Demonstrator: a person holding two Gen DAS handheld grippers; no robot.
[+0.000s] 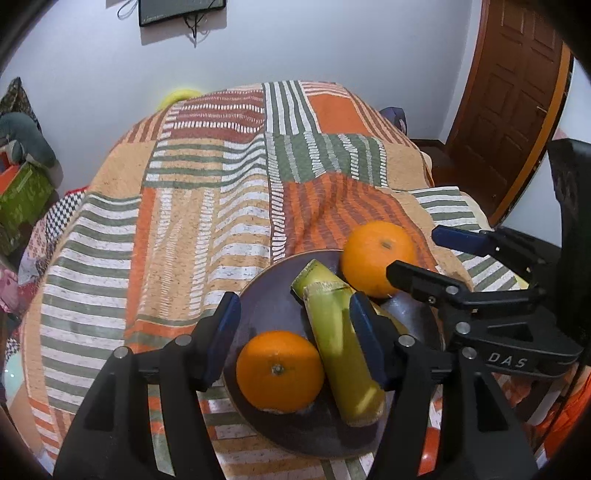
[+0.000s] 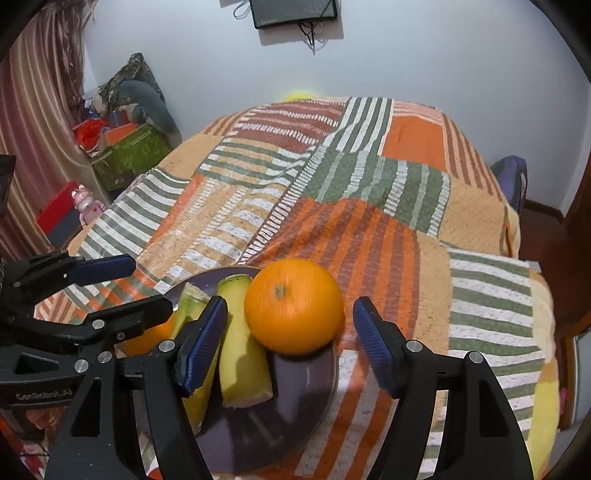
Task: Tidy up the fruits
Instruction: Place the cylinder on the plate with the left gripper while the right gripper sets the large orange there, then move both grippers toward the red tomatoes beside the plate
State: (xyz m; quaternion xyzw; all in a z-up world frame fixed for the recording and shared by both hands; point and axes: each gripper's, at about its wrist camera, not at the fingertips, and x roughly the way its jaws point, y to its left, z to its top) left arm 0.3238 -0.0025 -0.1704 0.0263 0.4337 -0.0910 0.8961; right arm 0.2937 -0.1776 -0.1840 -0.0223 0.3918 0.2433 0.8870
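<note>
A dark round plate (image 1: 273, 299) (image 2: 299, 391) lies on the striped bedspread. On it are two oranges and two yellow-green cut fruit pieces. One orange (image 1: 280, 371) lies between the jaws of my open left gripper (image 1: 295, 336), beside a yellow-green piece (image 1: 340, 343). The second orange (image 1: 376, 256) (image 2: 293, 306) rests at the plate's edge between the jaws of my open right gripper (image 2: 290, 343) (image 1: 417, 254), touching neither pad. The two pieces (image 2: 242, 350) lie to its left. The left gripper (image 2: 110, 291) shows at the left of the right wrist view.
The patchwork bedspread (image 1: 207, 206) (image 2: 369, 206) covers the bed beyond the plate. A green box (image 2: 125, 155) and clutter stand at the far left by a curtain. A wooden door (image 1: 517, 96) is at the right. A screen (image 2: 293, 11) hangs on the wall.
</note>
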